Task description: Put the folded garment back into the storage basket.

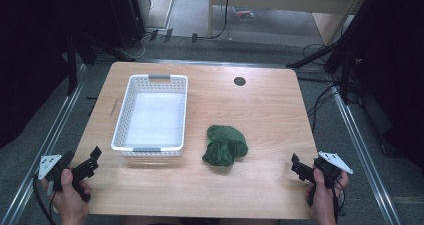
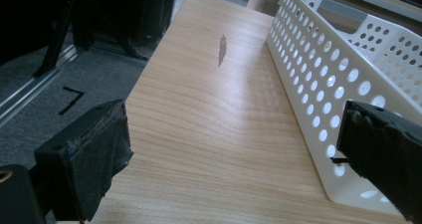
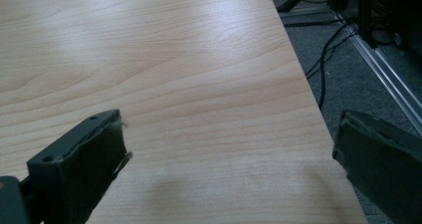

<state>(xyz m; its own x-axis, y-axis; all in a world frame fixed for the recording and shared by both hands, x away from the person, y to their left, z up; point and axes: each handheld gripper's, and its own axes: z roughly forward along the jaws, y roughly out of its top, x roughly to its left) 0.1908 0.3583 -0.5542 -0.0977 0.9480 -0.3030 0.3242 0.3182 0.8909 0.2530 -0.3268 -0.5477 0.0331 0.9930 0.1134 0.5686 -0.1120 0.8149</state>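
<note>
At the table's (image 1: pixel 260 110) near corners, the left gripper (image 1: pixel 93 161) and right gripper (image 1: pixel 298 166) hover with fingers spread wide and empty, the crumpled green cloth (image 1: pixel 225 144) between them, just right of the white basket (image 1: pixel 122 116).

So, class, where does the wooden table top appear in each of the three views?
High view: the table top fills the middle, with grey floor all round it.
Left gripper view: the table top runs up the centre, beside the white basket.
Right gripper view: the table top covers the left and middle; its right edge slants down at the right.
Shared landmark: the white basket, in the high and left gripper views.
</note>
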